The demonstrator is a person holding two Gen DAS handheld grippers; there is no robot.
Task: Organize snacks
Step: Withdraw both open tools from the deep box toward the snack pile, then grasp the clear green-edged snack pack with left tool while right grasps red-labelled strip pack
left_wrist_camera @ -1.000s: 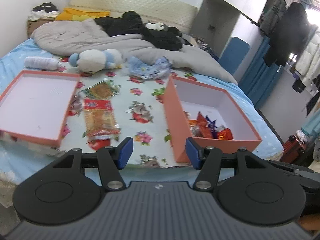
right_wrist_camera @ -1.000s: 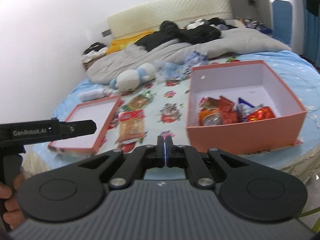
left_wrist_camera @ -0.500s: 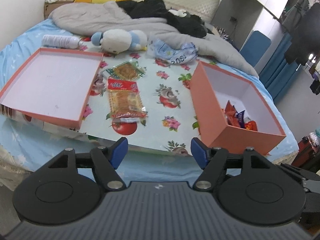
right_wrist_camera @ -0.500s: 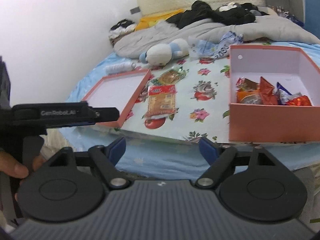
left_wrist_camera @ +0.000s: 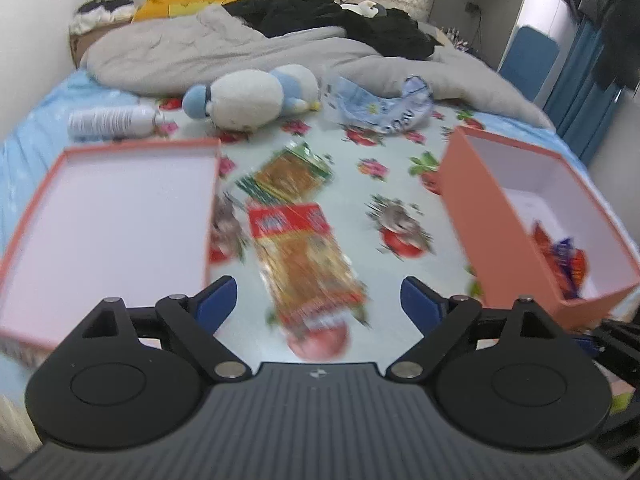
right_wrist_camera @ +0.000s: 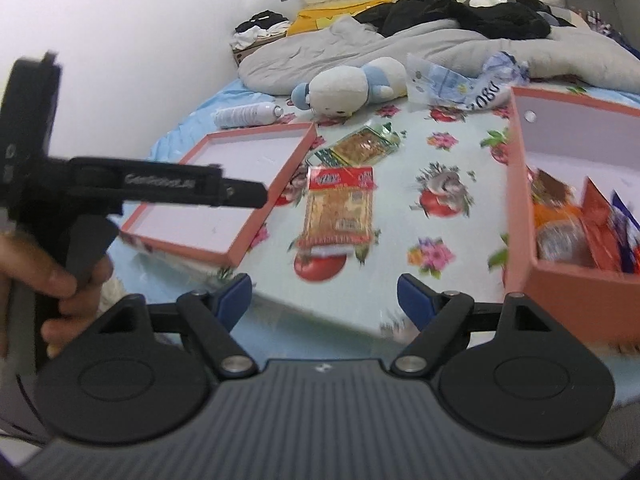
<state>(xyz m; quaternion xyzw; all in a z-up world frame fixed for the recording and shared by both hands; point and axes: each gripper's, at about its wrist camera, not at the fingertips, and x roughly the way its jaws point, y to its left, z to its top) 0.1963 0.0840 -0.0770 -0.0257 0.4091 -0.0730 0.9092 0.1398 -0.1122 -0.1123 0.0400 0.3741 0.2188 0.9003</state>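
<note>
Left claw: released, blue-padded fingers spread wide, nothing between them. It hangs above the near edge of the bed, directly over the long snack packet.

Right claw: likewise released and empty, fingers apart, positioned over the bed's front edge.

Snacks outside the box: the long snack packet is a flat, glossy plastic wrapper with a red header band and an orange-brown body, lying lengthwise on the floral sheet between the lid and the box. Just beyond it, a smaller green-edged packet lies at an angle, its near end close to the red header; contact cannot be confirmed.

Box: rigid card, salmon outside, white inside, square-walled, on the right of the bed. It holds several crinkled foil wrappers in orange, red and blue. Its right side is cut off in the right wrist view.

Lid: shallow tray of the same card, on the left, interior bare white.

Further back: a soft white-and-blue plush toy, a white cylindrical bottle on its side, a crumpled clear-blue bag, and a grey duvet.

Motion blur smears the packet printing in the left wrist view; lettering is unreadable.
</note>
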